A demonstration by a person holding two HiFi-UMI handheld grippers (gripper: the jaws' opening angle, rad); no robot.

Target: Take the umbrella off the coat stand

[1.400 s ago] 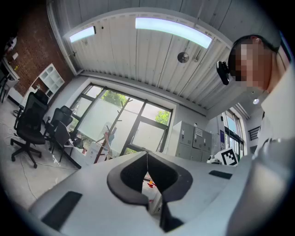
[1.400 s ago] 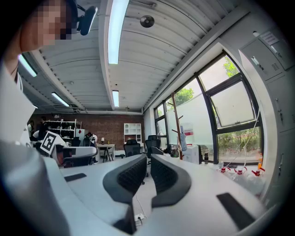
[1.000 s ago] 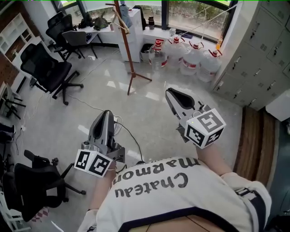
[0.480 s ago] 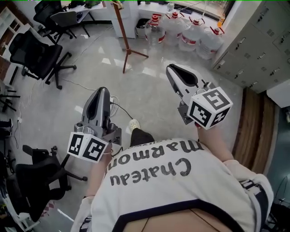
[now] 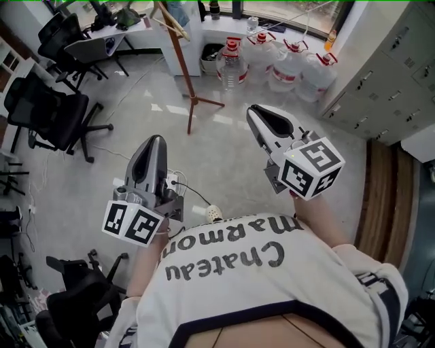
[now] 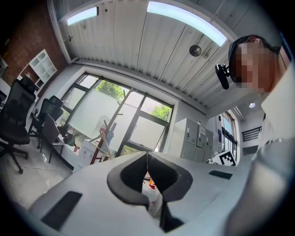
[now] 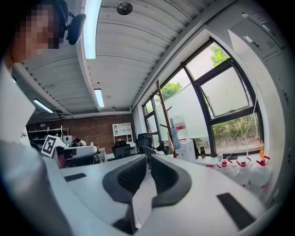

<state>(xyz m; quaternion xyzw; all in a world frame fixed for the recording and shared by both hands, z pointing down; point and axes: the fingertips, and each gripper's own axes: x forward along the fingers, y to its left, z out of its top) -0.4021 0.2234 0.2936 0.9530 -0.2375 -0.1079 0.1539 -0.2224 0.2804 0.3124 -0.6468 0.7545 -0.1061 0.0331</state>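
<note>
A wooden coat stand (image 5: pixel 181 61) rises from the floor ahead of me, its tripod foot (image 5: pixel 198 104) beyond both grippers. The umbrella, a blue bundle, hangs high on the stand (image 6: pixel 107 133) and also shows in the right gripper view (image 7: pixel 174 134); in the head view only a blue scrap (image 5: pixel 175 9) shows at the top edge. My left gripper (image 5: pixel 155 141) is shut and holds nothing. My right gripper (image 5: pixel 253 111) points at the stand too, jaws together and holding nothing. Both are well short of the stand.
Black office chairs (image 5: pixel 51 112) stand to the left, one (image 5: pixel 75 299) close behind my left side. Several water jugs (image 5: pixel 287 64) line the window wall. Grey lockers (image 5: pixel 391 64) fill the right. A cable (image 5: pixel 173 180) and power strip lie on the floor under the left gripper.
The person has walked forward, carrying both grippers across the floor toward the coat stand. A shoe now shows below the grippers. Neither gripper's jaws have changed.
</note>
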